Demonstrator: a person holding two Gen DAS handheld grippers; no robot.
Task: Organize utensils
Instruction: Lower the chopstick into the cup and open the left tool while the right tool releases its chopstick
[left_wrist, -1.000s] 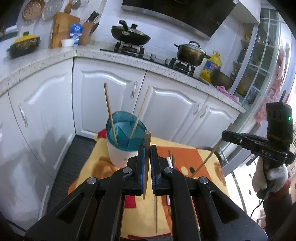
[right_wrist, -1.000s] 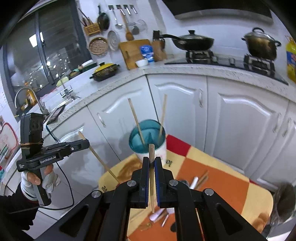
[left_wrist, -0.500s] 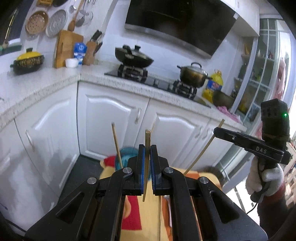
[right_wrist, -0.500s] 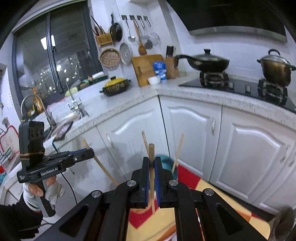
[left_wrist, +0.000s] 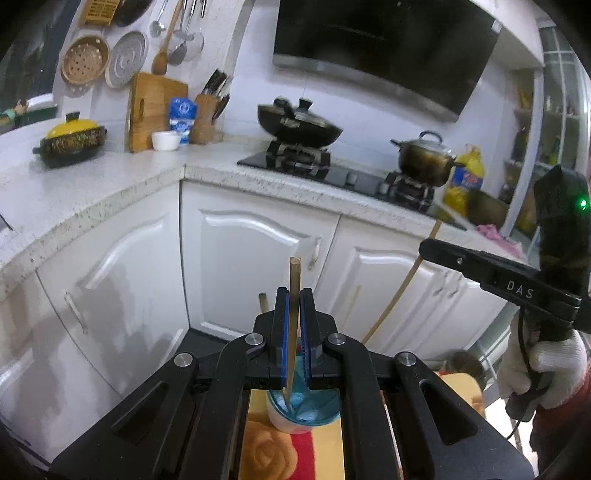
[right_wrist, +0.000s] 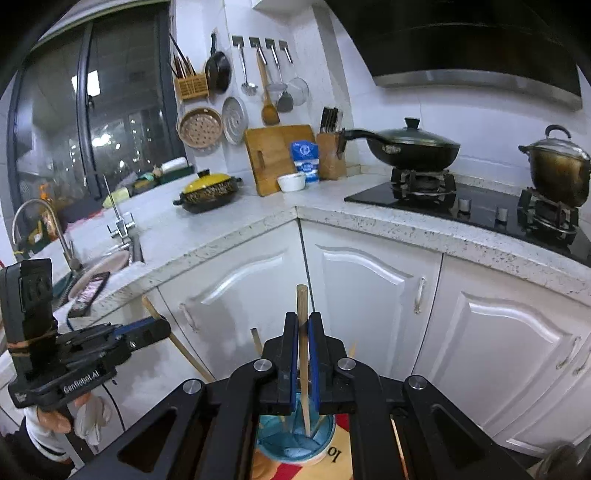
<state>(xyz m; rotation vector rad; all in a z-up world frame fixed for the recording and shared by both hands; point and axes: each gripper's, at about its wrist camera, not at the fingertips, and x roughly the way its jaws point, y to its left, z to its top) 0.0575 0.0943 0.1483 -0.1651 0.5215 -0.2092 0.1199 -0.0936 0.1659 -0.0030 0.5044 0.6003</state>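
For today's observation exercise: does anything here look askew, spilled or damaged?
Nothing stands out. Each tool, left and right, is shut on one chopstick, left and right, above the blue-rimmed holder. Nothing looks spilled or broken.

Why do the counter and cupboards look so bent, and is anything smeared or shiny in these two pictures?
Both views: a fisheye lens bows the counter and cupboards and blackens the corners. Left wrist view: the wok is motion-smeared and doubled; a cupboard door shows glossy reflections. Right wrist view: sharper; the dark window shows lights.
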